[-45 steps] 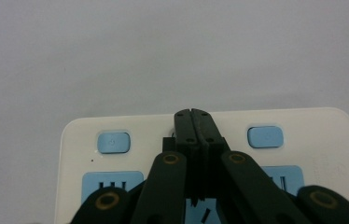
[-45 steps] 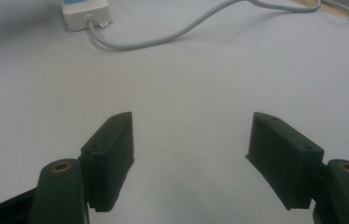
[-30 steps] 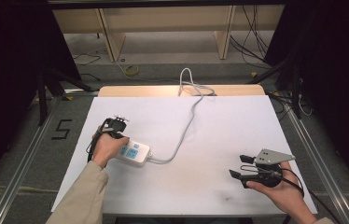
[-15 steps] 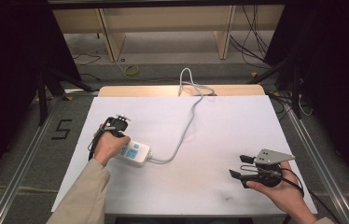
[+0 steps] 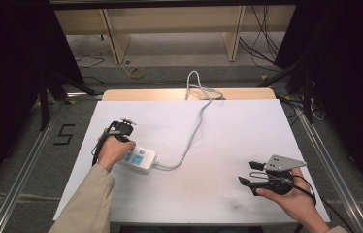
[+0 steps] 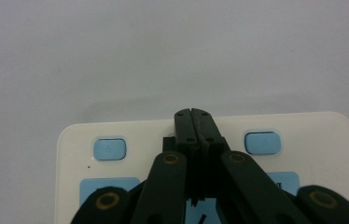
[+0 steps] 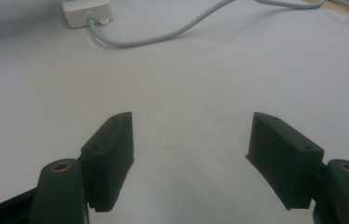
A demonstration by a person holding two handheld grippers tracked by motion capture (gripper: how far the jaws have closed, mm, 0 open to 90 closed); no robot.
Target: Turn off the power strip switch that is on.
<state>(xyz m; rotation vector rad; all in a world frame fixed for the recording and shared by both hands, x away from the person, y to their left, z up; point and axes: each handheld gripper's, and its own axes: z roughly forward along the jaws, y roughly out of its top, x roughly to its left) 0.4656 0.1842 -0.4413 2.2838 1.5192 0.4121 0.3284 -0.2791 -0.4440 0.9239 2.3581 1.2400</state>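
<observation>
Near the front right corner of the table (image 5: 218,126), the right gripper (image 5: 247,174) rests low with its jaws wide apart and nothing between them. Farther in, near the left edge, the left gripper (image 6: 196,122) has its jaws pressed together, tips over the power strip (image 5: 138,159). Its grey cable (image 5: 196,126) runs to the far edge.

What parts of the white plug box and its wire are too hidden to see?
- Power strip, high view: its left end lies under the left hand.
- Power strip sockets, left gripper view: the shut left gripper covers the middle, and the bottom edge cuts off the rest.
- Cable, high view: its far end drops behind the table edge, so where it plugs in is hidden.
- Button symbols: too blurred to read.
</observation>
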